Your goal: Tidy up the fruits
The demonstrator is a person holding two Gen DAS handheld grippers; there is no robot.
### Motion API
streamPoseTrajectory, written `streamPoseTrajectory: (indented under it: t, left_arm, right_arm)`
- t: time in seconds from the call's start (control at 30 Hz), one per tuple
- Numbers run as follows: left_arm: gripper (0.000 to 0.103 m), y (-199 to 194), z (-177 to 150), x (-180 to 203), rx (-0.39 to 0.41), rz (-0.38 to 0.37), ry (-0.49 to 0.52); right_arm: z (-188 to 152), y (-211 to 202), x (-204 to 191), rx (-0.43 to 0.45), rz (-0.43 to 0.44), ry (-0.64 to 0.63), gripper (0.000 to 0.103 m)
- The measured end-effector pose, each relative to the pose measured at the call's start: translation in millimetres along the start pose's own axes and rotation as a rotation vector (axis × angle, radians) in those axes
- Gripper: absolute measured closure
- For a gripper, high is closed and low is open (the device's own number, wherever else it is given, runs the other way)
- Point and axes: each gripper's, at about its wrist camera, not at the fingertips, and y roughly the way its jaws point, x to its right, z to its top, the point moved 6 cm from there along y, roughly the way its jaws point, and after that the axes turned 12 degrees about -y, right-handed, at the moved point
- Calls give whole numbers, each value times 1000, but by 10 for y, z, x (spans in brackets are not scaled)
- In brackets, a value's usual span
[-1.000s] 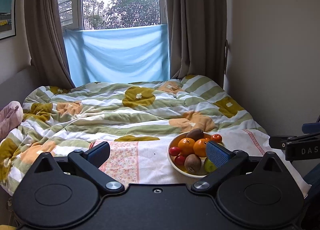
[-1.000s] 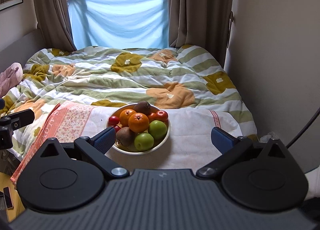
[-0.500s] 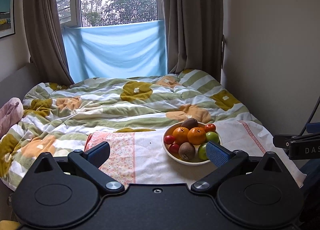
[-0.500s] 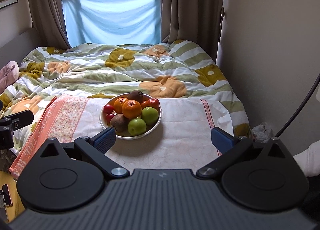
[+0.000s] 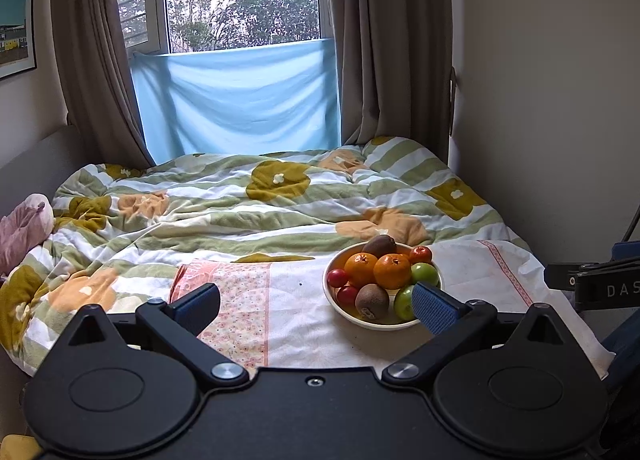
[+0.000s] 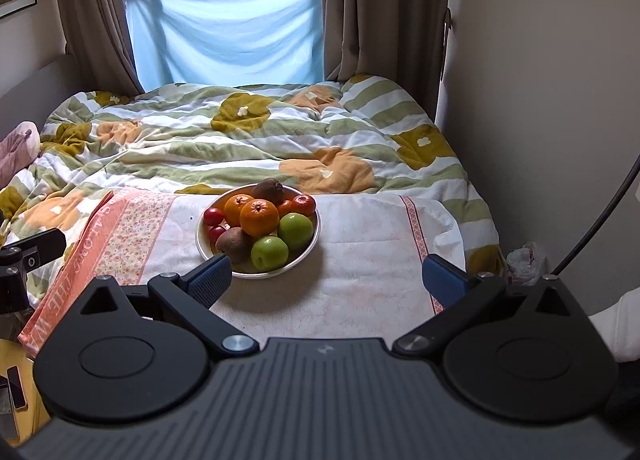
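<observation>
My left hand-held gripper (image 5: 316,306) is spread wide with nothing between its blue pads (image 5: 434,308); it hangs above the near edge of the bed. My right hand-held gripper (image 6: 326,274) is likewise released and empty, its fingers set far apart over the same edge.

Just beyond them I see the bowl (image 6: 308,250), a shallow pale dish resting on a white cloth (image 6: 360,276) with pink floral borders that lies over the foot of the bed. From the left wrist view the bowl (image 5: 336,300) sits to the right of centre, partly behind my right-side pad; from the right wrist view it sits left of centre, just past the left-side pad.

The fruit is heaped in the bowl: two oranges (image 6: 259,217) at the middle, two green apples (image 6: 296,231) toward the near right, one kiwi (image 6: 234,244) at the near left and another at the far rim, and small red fruits (image 6: 213,216) along the left and far right.

Farther out I see the rumpled striped duvet (image 5: 280,195) with yellow and orange flowers, then a blue sheet (image 5: 240,99) stretched across the lower window between brown curtains (image 5: 384,39).
</observation>
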Motion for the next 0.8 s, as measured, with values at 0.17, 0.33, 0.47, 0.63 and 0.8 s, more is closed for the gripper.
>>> streamPoseTrajectory:
  t: [0.17, 0.33, 0.47, 0.63, 0.8]
  left_arm:
    - [0, -16, 22, 37, 5, 5, 8]
    - [0, -32, 43, 47, 11, 13, 7]
    - [0, -44, 66, 56, 21, 13, 2]
    - [0, -37, 80, 65, 25, 15, 9]
    - [0, -26, 89, 50, 24, 15, 12]
  right_arm:
    - [6, 49, 44, -15, 10, 11, 0]
    - [42, 108, 41, -15, 32, 4, 0]
    - [69, 128, 33, -11, 37, 2, 0]
    - [69, 144, 28, -15, 39, 4, 0]
    - [68, 158, 25, -15, 39, 7, 0]
